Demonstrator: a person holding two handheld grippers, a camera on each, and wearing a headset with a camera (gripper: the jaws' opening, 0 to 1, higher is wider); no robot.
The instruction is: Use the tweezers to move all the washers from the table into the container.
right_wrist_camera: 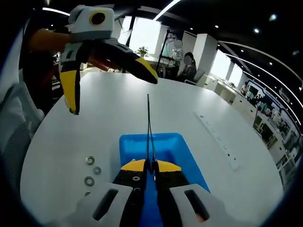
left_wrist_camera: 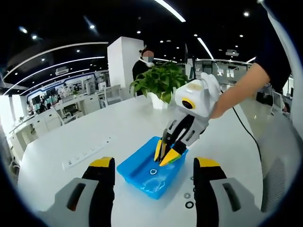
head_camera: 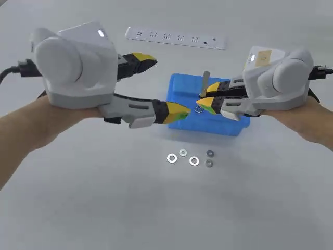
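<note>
Several washers [head_camera: 194, 161] lie loose on the white table just in front of the blue container [head_camera: 221, 124]. One more washer [head_camera: 199, 109] is at the container, right under my right gripper's tips; whether the tweezers hold it is unclear. My right gripper [head_camera: 200, 104] hangs over the container, shut on the thin metal tweezers [head_camera: 205, 80], which run forward from its jaws [right_wrist_camera: 147, 118]. My left gripper [head_camera: 165, 86] stands wide open and holds nothing, its lower jaw by the container's left edge. The left gripper view looks between its own jaws at the container [left_wrist_camera: 137, 166] and washer [left_wrist_camera: 153, 171].
A white power strip [head_camera: 177, 38] lies on the table behind the container. A potted plant [left_wrist_camera: 161, 80] stands at the table's far end, with a person behind it. Bare table [head_camera: 156, 208] stretches in front of the washers.
</note>
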